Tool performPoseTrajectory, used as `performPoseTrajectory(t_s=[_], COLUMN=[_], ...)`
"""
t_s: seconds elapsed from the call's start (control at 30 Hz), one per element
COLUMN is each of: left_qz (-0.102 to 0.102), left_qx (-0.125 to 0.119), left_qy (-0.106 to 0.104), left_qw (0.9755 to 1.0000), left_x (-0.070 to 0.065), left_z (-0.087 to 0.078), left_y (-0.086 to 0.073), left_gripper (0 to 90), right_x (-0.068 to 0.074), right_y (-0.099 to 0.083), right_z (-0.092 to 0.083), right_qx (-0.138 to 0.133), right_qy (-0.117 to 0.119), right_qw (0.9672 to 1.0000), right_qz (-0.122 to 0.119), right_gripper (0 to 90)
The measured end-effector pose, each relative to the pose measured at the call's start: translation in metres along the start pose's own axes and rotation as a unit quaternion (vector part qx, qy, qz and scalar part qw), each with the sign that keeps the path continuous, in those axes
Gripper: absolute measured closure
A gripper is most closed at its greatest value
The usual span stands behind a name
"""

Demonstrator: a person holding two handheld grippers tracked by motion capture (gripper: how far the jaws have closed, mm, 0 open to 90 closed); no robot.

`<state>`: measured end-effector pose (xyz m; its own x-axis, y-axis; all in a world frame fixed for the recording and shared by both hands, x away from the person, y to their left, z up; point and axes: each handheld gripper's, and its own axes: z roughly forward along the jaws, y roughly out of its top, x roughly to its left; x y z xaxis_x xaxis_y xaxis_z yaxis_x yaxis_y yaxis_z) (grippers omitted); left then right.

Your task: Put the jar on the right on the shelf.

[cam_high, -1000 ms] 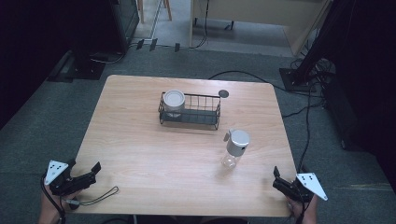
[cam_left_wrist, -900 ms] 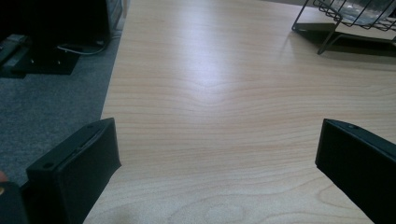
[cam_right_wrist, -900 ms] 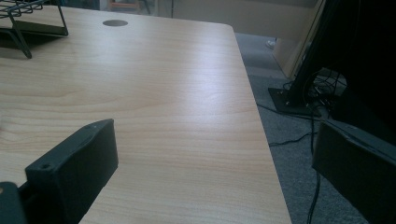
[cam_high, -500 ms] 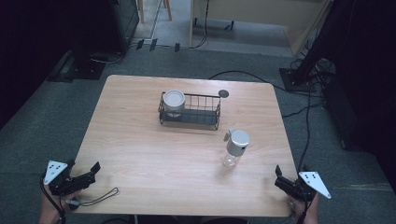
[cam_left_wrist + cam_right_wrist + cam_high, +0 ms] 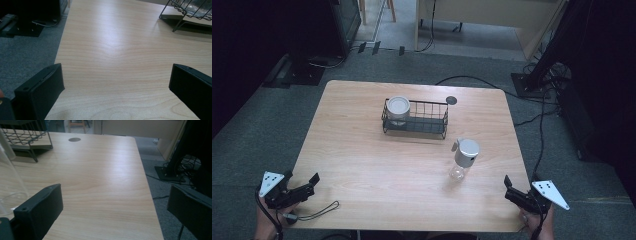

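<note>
The clear bottle [image 5: 463,159] stands on the table [image 5: 362,150] near the right gripper [image 5: 510,189]. Both grippers (the left gripper [image 5: 310,182] too) have their 2 jaws spread wide, holding nothing.

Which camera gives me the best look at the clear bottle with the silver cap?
The high view: the clear bottle stands whole and upright on the table, right of centre, in front of the wire basket. The right gripper view catches a sliver of its clear wall at the left edge.

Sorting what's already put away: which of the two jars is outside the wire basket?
The clear silver-capped jar, standing on the table nearer the right claw; the other jar sits inside the basket.
</note>
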<state>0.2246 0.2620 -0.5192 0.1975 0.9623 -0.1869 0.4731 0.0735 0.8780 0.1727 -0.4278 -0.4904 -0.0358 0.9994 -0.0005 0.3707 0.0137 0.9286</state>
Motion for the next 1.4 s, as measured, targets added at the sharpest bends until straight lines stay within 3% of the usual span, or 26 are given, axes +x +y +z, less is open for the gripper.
performPoseTrajectory(t_s=[0.37,1.4], left_qz=[0.001,-0.001], left_qx=[-0.002,-0.004], left_qy=[0.002,0.001], left_qw=[1.0,1.0], left_x=[-0.001,-0.001], left_z=[0.0,-0.001], left_y=[0.0,0.0], left_gripper=[0.0,0.0], right_x=[0.025,0.08], right_y=[0.018,0.043], right_z=[-0.003,0.007], right_qx=[-0.002,-0.001], right_qy=[0.035,0.09], right_qw=[0.9993,0.9955], right_qz=[-0.012,-0.028], right_gripper=[0.0,0.0])
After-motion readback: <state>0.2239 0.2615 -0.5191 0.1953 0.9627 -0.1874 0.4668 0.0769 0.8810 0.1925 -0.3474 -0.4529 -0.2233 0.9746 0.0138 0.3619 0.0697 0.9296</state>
